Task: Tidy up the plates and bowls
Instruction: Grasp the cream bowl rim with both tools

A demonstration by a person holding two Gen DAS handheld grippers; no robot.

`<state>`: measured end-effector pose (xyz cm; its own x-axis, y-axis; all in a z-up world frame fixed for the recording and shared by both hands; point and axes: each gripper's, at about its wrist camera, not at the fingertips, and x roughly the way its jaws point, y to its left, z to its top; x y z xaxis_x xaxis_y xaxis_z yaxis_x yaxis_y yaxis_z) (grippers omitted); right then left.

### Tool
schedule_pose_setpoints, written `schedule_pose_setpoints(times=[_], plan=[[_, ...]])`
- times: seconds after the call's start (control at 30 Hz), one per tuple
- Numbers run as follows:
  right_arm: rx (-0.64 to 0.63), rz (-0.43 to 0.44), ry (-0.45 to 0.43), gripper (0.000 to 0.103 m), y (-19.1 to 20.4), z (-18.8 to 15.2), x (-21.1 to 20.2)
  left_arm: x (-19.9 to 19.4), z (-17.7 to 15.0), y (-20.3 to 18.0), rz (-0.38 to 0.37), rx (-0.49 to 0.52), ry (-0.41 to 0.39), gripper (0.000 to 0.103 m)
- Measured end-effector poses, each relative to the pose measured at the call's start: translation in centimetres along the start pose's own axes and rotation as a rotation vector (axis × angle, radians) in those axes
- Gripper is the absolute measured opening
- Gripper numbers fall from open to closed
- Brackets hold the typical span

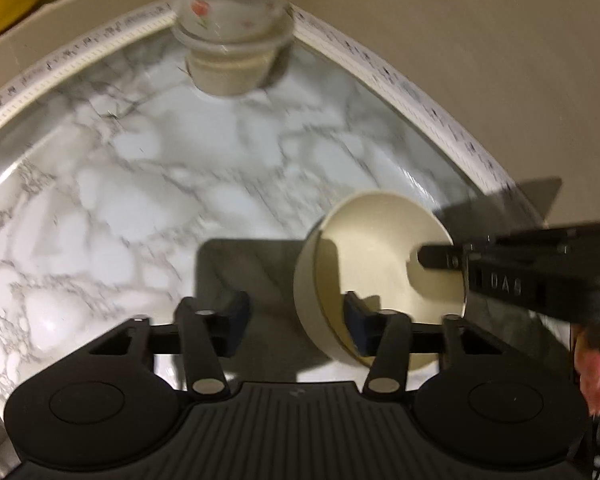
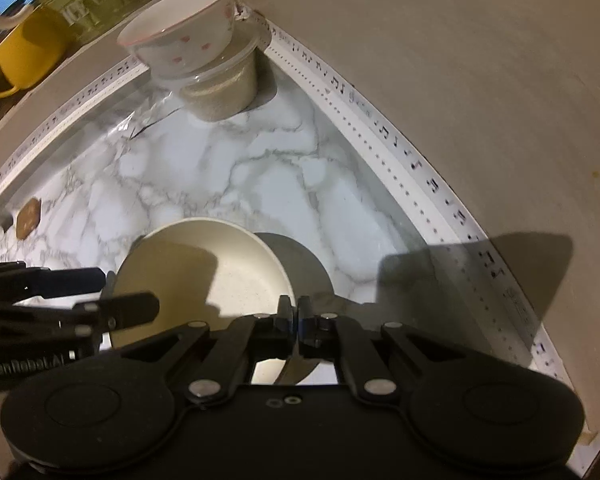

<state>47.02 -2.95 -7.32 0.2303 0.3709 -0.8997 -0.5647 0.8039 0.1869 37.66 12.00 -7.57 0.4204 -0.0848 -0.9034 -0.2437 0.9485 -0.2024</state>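
Two grippers work over a marble-patterned worktop set in a corner, edged with a white strip printed with small black music notes.

There are four bowls in all. One plain cream bowl is tilted on its side, its rim clenched between the closed jaws of the right gripper, so it sits directly at those jaws and spreads away to their left. Far ahead of both pairs of jaws, in the corner, stands a stack of three: a white bowl with small red flowers on top, a clear bowl under it, and a cream bowl at the bottom.

The left gripper has its jaws spread wide and released. The right-hand finger of that pair lies in front of the tilted bowl's opening; the blur hides whether it touches the bowl.

Beyond the worktop, far off to the left of the right jaws, one yellow mug sits on a shelf. A single small brown tag lies on the marble, ahead and left of the same jaws.

Writing: "DAS" shows on the right gripper's body in the left wrist view, and "GenRobot.AI" on the left gripper's side in the right wrist view.
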Motion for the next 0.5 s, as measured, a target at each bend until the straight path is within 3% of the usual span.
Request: schedule_pose_setpoints(times=[0.07,0.3,0.5], plan=[[-0.002,0.004,0.004,0.003,-0.3,-0.5,-0.2,0.0,-0.5,-0.3,-0.008,0.009,0.008,0.04],[-0.044,0.011,0.016,0.004,0.0,-2.1,-1.1,-0.5,-1.7,-1.6,-0.009,0.043,0.027,0.015],[-0.068,0.005,-0.006,0.004,0.6,-3.4,-2.6,-2.3,-2.6,-2.7,0.017,0.097,-0.012,0.014]])
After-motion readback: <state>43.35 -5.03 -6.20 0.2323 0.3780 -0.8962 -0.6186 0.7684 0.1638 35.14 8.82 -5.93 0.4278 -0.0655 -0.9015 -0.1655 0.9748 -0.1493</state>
